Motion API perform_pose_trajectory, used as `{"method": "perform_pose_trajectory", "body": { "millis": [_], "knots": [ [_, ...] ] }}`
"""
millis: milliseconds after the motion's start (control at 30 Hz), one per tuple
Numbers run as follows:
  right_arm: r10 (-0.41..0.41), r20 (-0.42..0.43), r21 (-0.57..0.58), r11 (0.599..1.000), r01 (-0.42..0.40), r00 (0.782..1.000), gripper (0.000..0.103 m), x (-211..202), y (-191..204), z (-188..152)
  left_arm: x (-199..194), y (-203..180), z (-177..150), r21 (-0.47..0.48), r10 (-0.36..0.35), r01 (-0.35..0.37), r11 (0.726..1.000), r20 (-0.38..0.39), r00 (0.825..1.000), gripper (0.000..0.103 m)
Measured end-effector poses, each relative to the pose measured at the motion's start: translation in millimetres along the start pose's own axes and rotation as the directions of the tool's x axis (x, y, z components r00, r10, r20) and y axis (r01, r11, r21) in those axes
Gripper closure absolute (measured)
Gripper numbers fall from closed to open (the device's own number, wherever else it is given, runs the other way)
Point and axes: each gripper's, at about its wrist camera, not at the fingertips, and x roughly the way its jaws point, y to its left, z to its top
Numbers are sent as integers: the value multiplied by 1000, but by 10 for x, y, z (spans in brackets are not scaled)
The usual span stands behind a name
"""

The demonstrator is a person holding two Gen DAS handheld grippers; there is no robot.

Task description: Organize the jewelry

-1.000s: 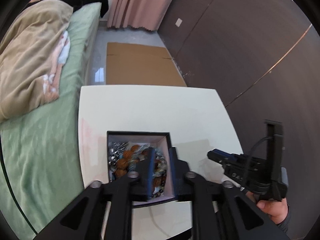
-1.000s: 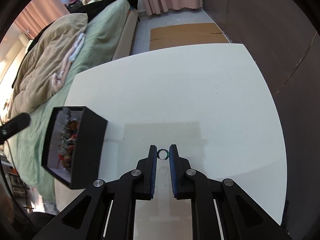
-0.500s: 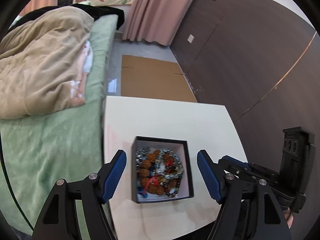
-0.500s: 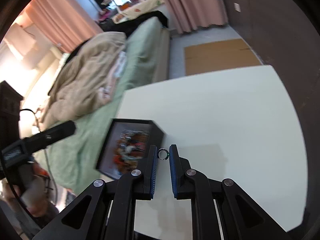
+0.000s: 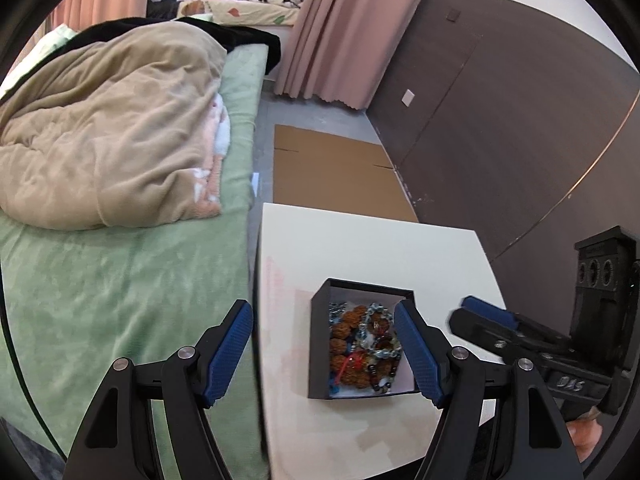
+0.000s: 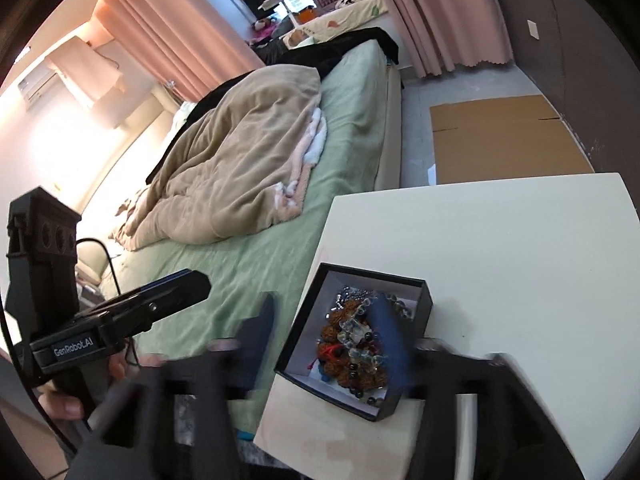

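Left gripper [image 5: 324, 344] fingers spread wide above the box [image 5: 320, 344] on the desk [image 5: 360, 256]; right gripper [image 6: 324, 344] blurred, fingers wide, ring unseen.

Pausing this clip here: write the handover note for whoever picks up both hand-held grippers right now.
Left hand-held gripper: open wide, empty, above the black square cardboard box.
Right hand-held gripper: motion-blurred, looks open and empty, over the same box.
The box sits on the white table near its bed-side edge and holds a heap of brown, clear and dark bead bracelets.
Done: no jewelry visible loose on the table.
Left: check for pieces out of view; no lid is in sight.
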Motion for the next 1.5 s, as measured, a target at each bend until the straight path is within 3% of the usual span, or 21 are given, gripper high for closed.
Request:
{"method": "perform_pose_trajectory", "body": {
  "millis": [200,467,700,733,800,867,1500],
  "knots": [
    [-17,27,16,1000,16,999,29,-211,-80,-13,-49,-91,-5,39,4,-4,999,15,1000,29],
    [-58,33,31,998,57,998,29,-529,-185,-149,-157,-353,-61,108,-2,-2,994,41,999,14],
    [-137,36,43,990,135,990,28,-769,-329,-249,-240,-508,-192,146,-3,-5,989,58,998,9],
    [-146,33,45,989,144,989,26,-804,-359,-273,-239,-530,-210,150,-5,-4,989,57,998,9],
    [-150,35,49,988,148,988,11,-870,-405,-306,-238,-580,-263,166,-6,-3,986,53,999,7],
    [-163,48,47,986,161,985,7,-943,-431,-339,-240,-625,-306,179,-5,-5,984,54,999,5],
    [-245,105,35,970,242,964,7,-1375,-548,-609,-389,-939,-633,248,-19,-11,969,118,993,3]
  ]
}}
